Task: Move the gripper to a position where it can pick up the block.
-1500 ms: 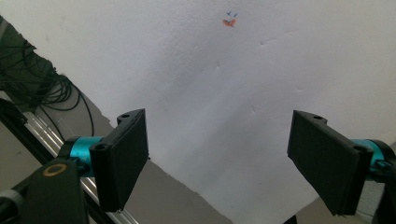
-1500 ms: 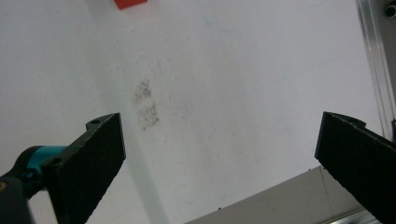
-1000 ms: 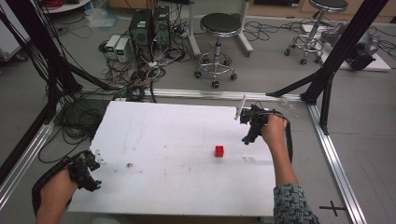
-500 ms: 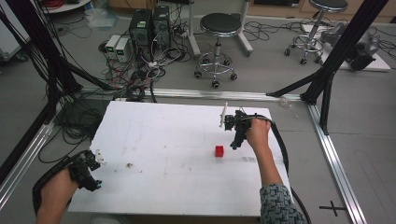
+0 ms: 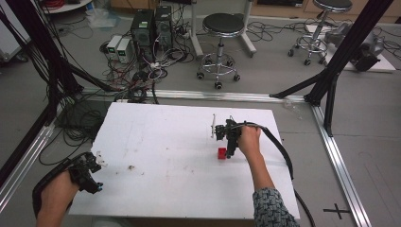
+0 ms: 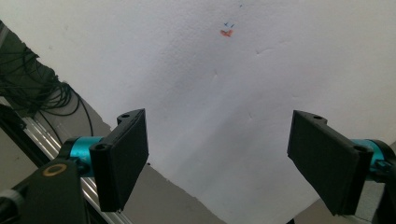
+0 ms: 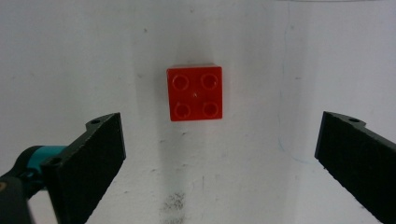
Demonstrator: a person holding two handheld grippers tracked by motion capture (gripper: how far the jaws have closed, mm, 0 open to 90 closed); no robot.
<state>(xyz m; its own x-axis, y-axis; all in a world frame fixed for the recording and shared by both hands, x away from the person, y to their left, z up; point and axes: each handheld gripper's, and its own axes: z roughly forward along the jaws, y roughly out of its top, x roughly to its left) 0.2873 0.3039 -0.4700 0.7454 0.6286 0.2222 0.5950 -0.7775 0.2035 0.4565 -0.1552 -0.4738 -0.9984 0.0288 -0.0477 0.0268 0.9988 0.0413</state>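
A small red four-stud brick [image 5: 221, 153] lies on the white table [image 5: 179, 142], right of centre. My right gripper [image 5: 230, 147] hovers just above and beside it, pointing down. In the right gripper view the red brick [image 7: 194, 93] sits ahead of my wide-open right gripper [image 7: 219, 163], with nothing between the black pads [image 7: 100, 158]. At the table's front left corner my left gripper [image 5: 94, 170] rests low. The left gripper view shows that left gripper [image 6: 219, 163] open over bare white board, its pads [image 6: 126, 154] wide apart.
A small brown speck [image 5: 130, 167] and an orange-blue mark [image 6: 227, 31] dot the table. Beyond the far edge are a metal rail [image 5: 227, 96], tangled cables [image 5: 137, 80], computer boxes [image 5: 151, 23] and two stools [image 5: 221, 28]. A black frame post [image 5: 331, 71] stands at the right.
My right gripper has swung from the table's far right leftward and nearer, arriving over the red brick. The left gripper has stayed at the front left corner.
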